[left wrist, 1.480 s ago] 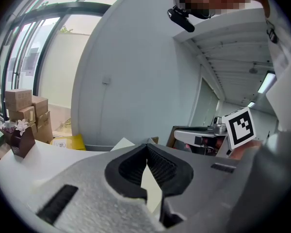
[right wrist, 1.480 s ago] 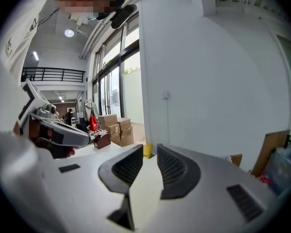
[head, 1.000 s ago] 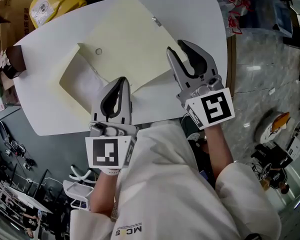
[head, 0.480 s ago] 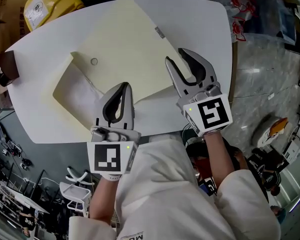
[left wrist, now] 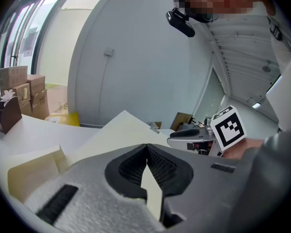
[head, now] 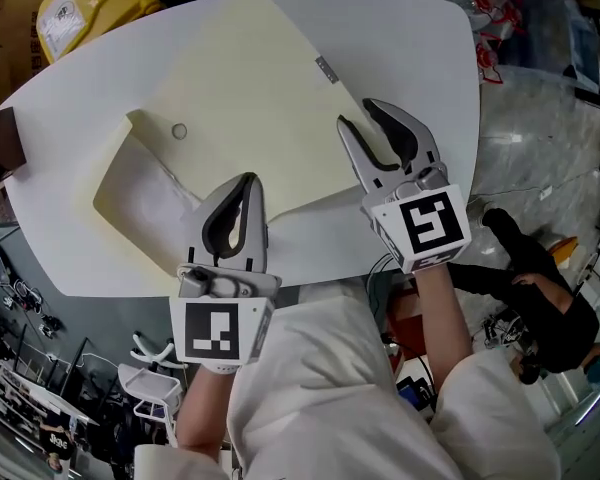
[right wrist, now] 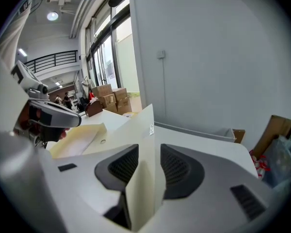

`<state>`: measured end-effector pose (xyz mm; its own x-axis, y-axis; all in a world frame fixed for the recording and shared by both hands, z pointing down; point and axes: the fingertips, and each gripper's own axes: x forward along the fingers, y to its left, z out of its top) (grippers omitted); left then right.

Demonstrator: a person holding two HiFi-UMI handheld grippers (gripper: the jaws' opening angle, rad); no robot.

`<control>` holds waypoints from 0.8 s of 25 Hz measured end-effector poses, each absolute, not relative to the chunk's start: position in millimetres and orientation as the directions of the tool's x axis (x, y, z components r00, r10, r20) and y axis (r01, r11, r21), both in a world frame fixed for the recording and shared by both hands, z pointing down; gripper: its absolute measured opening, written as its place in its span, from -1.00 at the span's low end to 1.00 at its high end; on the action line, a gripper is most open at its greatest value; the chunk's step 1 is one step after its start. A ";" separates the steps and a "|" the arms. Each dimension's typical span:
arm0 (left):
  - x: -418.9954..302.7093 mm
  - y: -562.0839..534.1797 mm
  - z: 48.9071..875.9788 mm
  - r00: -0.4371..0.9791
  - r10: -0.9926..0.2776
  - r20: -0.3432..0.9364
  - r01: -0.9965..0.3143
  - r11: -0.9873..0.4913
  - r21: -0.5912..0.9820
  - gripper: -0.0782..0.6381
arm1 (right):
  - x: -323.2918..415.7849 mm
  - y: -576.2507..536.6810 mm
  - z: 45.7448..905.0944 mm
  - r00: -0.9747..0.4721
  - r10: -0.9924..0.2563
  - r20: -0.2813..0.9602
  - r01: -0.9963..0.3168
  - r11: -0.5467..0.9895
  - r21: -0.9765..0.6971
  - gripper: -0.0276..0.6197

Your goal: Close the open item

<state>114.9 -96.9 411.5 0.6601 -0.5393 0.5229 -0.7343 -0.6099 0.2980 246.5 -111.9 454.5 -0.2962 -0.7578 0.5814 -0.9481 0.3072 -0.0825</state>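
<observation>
Envelope (head: 250, 98) has slid toward 8 o'clock on the worktop (head: 410, 48) since a second ago. Left gripper (head: 242, 183) is clenched on its near edge, probably to pin it. Right gripper (head: 358, 116) is opening, with the edge between its jaws but unpressed. The mouth at 9 o'clock is open, white sheet (head: 145, 193) inside.

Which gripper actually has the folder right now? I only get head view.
Observer: In the left gripper view, the left gripper is shut on the cream folder, with a thin edge pinched between its jaws.
Operator: And the right?
Observer: In the right gripper view, the right gripper is opening. The folder's edge stands between its jaws, but a gap shows beside the sheet, so nothing is clamped there.
</observation>
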 end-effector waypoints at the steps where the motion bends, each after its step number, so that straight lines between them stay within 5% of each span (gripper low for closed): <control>1: 115.3 -96.8 414.7 0.662 -0.536 0.524 -0.733 -0.611 0.300 -0.71 | 246.3 -113.5 457.1 -0.300 -0.754 0.584 -0.946 0.313 -0.082 -0.47; 10: 116.7 -92.0 424.4 0.671 -0.524 0.526 -0.725 -0.614 0.313 -0.71 | 243.2 -108.1 472.3 -0.317 -0.710 0.629 -0.942 0.313 -0.122 -0.51; 20: 111.9 -83.9 418.9 0.662 -0.538 0.521 -0.733 -0.608 0.304 -0.71 | 242.3 -103.4 459.9 -0.360 -0.689 0.628 -0.932 0.293 -0.213 -0.80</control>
